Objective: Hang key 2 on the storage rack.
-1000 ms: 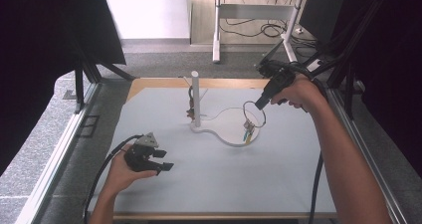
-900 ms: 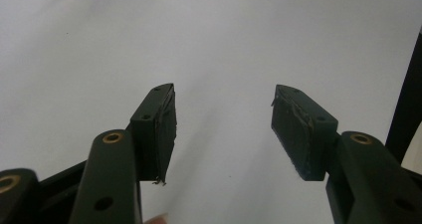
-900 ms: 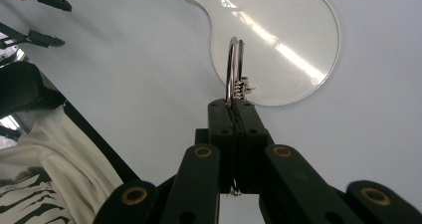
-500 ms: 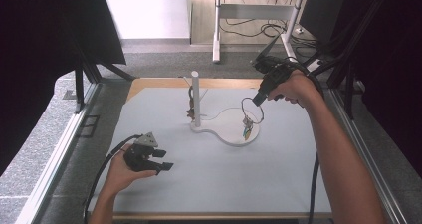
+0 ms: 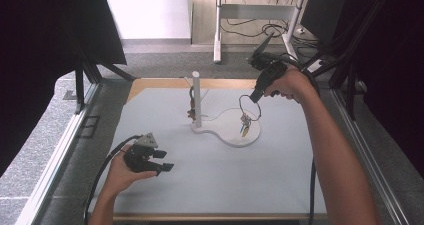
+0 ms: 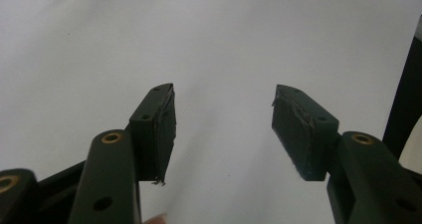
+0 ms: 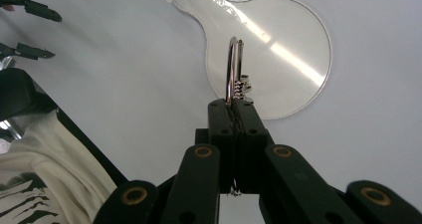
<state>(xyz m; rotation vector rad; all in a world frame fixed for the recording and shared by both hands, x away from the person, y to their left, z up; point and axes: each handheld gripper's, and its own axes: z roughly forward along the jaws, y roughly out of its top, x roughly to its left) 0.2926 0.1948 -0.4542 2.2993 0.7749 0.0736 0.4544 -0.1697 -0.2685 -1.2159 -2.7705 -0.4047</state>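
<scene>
Right gripper (image 5: 254, 98), far right above the table: jaws clenched on the top of a thin metal key ring (image 5: 248, 106) hanging below the tips, with small keys (image 5: 244, 126), one yellowish, dangling from the ring's lower end. In the right gripper view (image 7: 233, 104), ring (image 7: 233, 69) pinched edge-on between the black pads, standing up from the tips. Ring and keys suspended over the round lobe of a flat white pear-shaped stand base (image 5: 235, 136) lying on the pale grey table mat (image 5: 210, 185); contact between keys and base uncertain at this resolution. White upright post (image 5: 196, 99) rising from the narrow left end of the base, a small dark object (image 5: 191, 112), possibly another bunch of keys, hanging just left of it. Left gripper (image 5: 164, 160), near left, well apart from the stand: jaws released, parted wide, nothing between the pads (image 6: 166, 129) in the left gripper view, only bare mat beyond.
</scene>
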